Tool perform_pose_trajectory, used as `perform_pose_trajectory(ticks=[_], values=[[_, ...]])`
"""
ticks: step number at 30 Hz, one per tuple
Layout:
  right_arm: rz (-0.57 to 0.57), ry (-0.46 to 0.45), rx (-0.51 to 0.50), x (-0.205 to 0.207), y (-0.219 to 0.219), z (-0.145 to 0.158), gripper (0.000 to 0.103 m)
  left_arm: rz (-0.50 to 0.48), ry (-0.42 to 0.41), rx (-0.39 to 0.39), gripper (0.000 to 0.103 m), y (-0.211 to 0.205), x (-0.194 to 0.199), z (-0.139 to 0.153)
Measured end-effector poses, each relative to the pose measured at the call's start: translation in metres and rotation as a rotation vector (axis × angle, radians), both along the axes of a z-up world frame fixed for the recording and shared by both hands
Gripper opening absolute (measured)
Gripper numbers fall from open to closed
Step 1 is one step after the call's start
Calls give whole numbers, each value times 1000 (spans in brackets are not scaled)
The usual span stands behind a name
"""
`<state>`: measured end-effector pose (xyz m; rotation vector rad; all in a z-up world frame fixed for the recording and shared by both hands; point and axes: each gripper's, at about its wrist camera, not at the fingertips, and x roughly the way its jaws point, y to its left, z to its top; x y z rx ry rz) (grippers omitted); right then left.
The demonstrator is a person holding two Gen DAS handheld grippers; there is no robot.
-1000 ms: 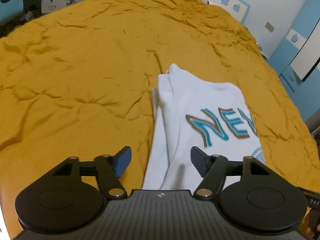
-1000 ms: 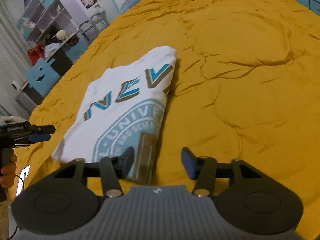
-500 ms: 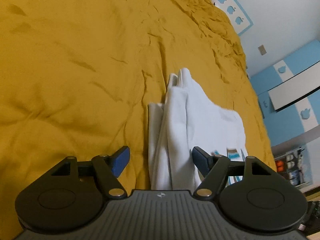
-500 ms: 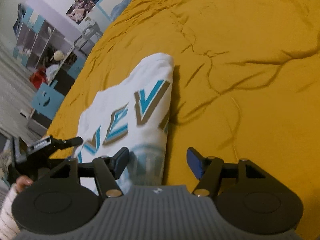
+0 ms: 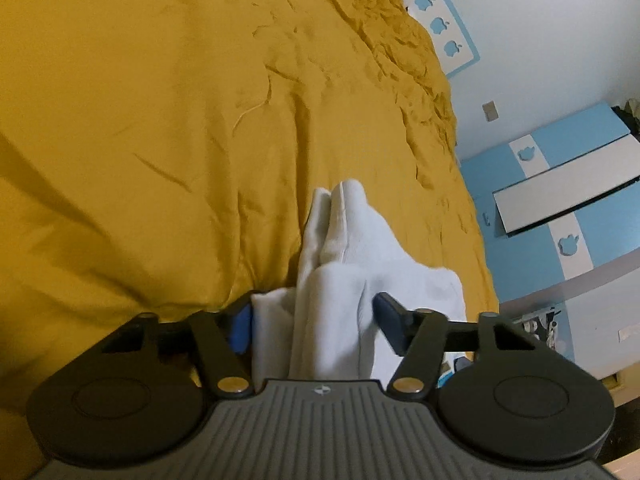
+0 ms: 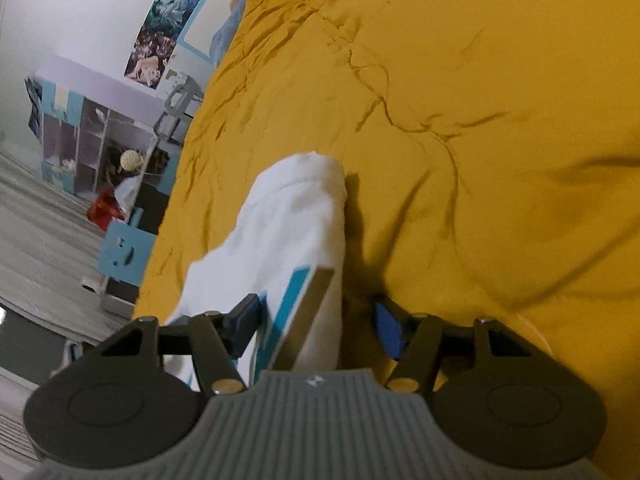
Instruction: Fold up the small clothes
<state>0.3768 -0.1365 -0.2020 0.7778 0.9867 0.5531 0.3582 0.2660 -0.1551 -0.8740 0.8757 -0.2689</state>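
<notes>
A white t-shirt with teal lettering lies folded on the mustard-yellow bedspread [image 5: 160, 120]. In the left wrist view the shirt's [image 5: 348, 264] layered left edge runs between my open jaws. My left gripper [image 5: 314, 322] is low over it, jaws astride the edge, not closed. In the right wrist view the shirt's [image 6: 288, 224] right edge with teal print lies between my open jaws. My right gripper [image 6: 316, 322] is low over that edge, jaws apart on either side of the cloth.
The yellow bedspread [image 6: 480, 100] stretches ahead of both grippers. A blue-and-white wardrobe [image 5: 560, 200] stands past the bed's right edge. Shelves and a blue chair [image 6: 124, 248] stand off the bed's left side.
Both grippers have dropped low and moved forward onto the shirt's near corners. Each shirt edge now sits between open jaws. The views have tilted outward.
</notes>
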Motion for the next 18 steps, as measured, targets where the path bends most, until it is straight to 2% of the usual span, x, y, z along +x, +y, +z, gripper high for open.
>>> perform_pose_trajectory(ticks=[4, 7, 9, 12, 18], values=[[-22, 23, -8, 17, 7, -5, 43, 6, -4, -1, 39, -4, 2, 1], [-26, 22, -39, 22, 15, -1, 26, 14, -18, 38, 28, -10, -1, 13], [-24, 8, -68, 22, 21, 8, 17, 8, -55, 99, 26, -17, -7, 28], [-31, -41, -100, 14, 25, 27, 10, -2, -113, 177, 24, -31, -17, 53], [-31, -216, -129, -21, 25, 95, 7, 23, -263, 305, 23, -57, -65, 112]])
